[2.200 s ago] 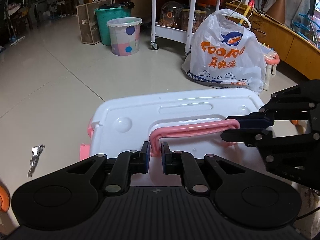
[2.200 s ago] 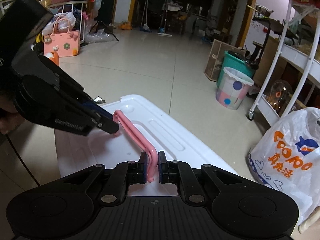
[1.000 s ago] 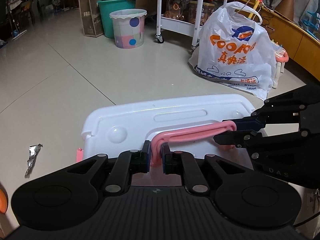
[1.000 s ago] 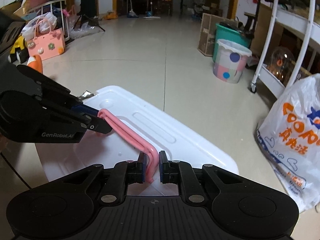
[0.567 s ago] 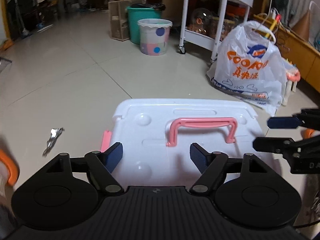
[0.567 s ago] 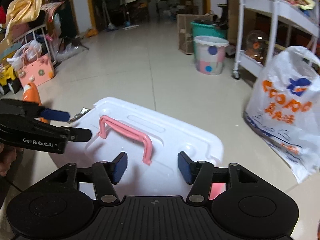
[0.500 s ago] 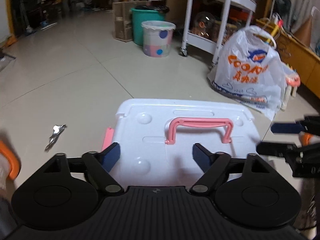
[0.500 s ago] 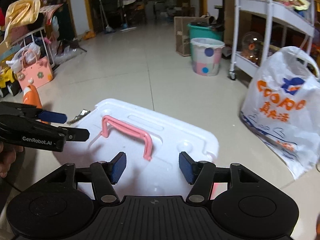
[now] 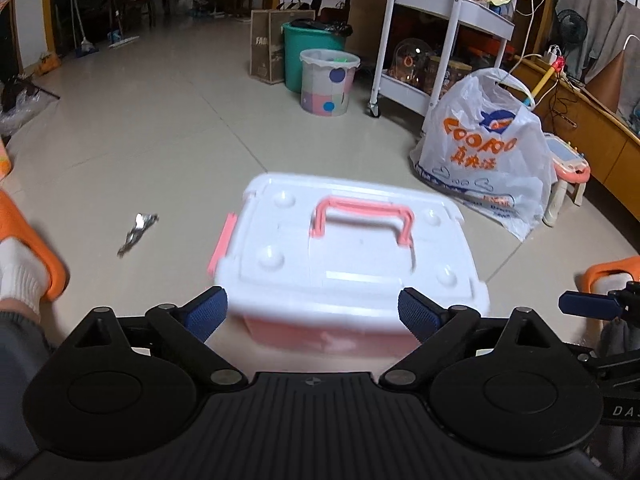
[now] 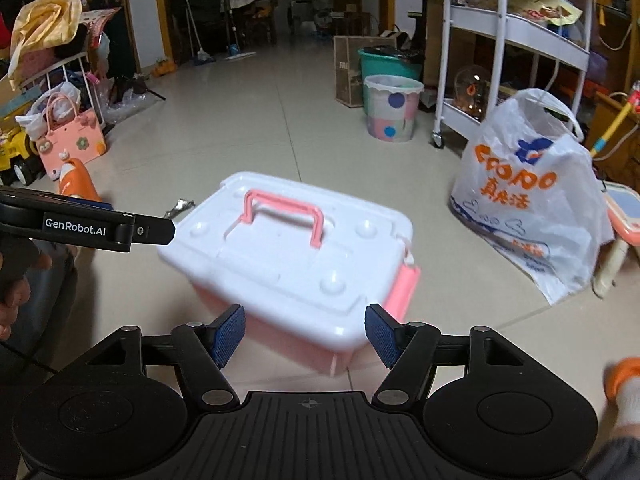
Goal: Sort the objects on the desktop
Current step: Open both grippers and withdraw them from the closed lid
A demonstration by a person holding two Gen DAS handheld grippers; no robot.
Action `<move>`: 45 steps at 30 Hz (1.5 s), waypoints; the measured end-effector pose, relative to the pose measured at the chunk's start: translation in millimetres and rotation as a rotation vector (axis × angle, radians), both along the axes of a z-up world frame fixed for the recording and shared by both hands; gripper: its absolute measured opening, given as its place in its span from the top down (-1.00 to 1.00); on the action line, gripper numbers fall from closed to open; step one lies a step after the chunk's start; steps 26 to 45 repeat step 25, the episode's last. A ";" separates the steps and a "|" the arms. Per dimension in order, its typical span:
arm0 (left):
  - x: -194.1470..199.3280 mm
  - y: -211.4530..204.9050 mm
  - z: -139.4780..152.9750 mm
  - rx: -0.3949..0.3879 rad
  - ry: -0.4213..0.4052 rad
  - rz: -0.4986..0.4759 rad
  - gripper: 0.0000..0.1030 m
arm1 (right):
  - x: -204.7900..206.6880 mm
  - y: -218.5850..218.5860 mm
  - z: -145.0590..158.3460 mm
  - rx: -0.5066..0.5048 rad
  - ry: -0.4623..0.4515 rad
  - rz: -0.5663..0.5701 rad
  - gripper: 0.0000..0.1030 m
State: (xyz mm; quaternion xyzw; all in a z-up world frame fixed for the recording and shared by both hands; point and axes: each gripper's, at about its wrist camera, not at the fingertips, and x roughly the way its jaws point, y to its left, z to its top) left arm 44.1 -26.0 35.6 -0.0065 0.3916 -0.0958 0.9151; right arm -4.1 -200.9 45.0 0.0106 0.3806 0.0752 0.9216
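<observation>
A pink storage box with a white lid and a pink handle stands on the tiled floor; it also shows in the right wrist view. My left gripper is open and empty, held above and behind the box. My right gripper is open and empty, above the box's near edge. The left gripper's finger shows at the left of the right wrist view. The right gripper's fingertip shows at the right of the left wrist view.
A white shopping bag sits right of the box by a white wheeled shelf. A spotted bin and a green bin stand farther back. A foil scrap lies on the floor at left. Orange slippers flank the box.
Both grippers let go of the pink handle, opened wide and pulled up and back. The box now rests on the floor and looks smaller and farther away.
</observation>
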 end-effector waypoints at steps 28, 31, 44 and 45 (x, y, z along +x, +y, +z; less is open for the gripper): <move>-103.7 -21.4 1.2 0.052 -0.048 -0.062 -1.00 | -113.3 25.3 -21.6 0.038 0.073 -0.134 -0.65; -103.7 -21.4 1.2 0.052 -0.048 -0.062 -1.00 | -113.3 25.3 -21.6 0.038 0.073 -0.134 -0.65; -103.7 -21.4 1.2 0.052 -0.048 -0.062 -1.00 | -113.3 25.3 -21.6 0.038 0.073 -0.134 -0.65; -103.7 -21.4 1.2 0.052 -0.048 -0.062 -1.00 | -113.3 25.3 -21.6 0.038 0.073 -0.134 -0.65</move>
